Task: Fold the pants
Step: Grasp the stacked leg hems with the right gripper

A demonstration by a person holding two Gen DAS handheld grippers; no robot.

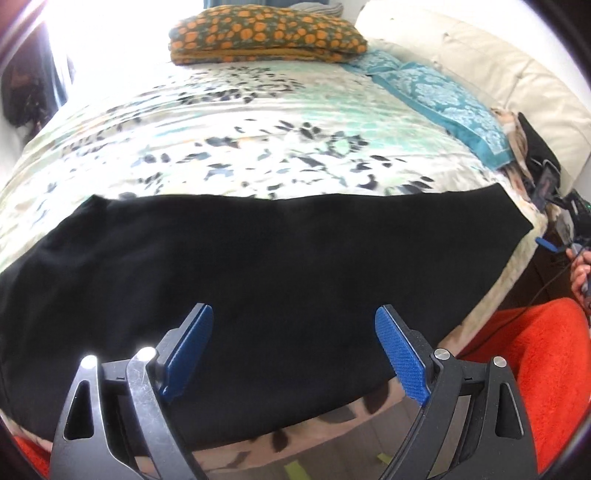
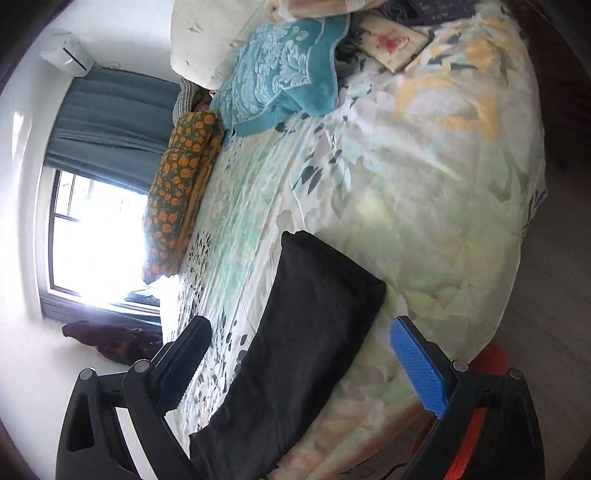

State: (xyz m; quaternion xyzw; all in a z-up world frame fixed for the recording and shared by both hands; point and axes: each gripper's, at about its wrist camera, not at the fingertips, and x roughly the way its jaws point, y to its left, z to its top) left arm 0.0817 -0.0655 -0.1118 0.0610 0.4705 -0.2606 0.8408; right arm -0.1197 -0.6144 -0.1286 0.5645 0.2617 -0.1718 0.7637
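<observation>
Black pants [image 1: 258, 280] lie flat in a long band across the near edge of the bed. My left gripper [image 1: 293, 343] is open and empty, hovering just above the pants' middle near the bed's front edge. In the right wrist view one end of the pants [image 2: 306, 332] runs up between the fingers of my right gripper [image 2: 299, 365], which is open and empty above that end. The right gripper's blue tip [image 1: 546, 244] also shows at the far right of the left wrist view, beyond the pants' end.
The bed has a floral cover [image 1: 240, 129]. An orange-spotted folded blanket [image 1: 266, 33], a teal patterned pillow [image 1: 443, 103] and a cream pillow [image 1: 498, 66] lie at the far side. Red fabric [image 1: 535, 362] is at the lower right. A window [image 2: 96, 229] lies left.
</observation>
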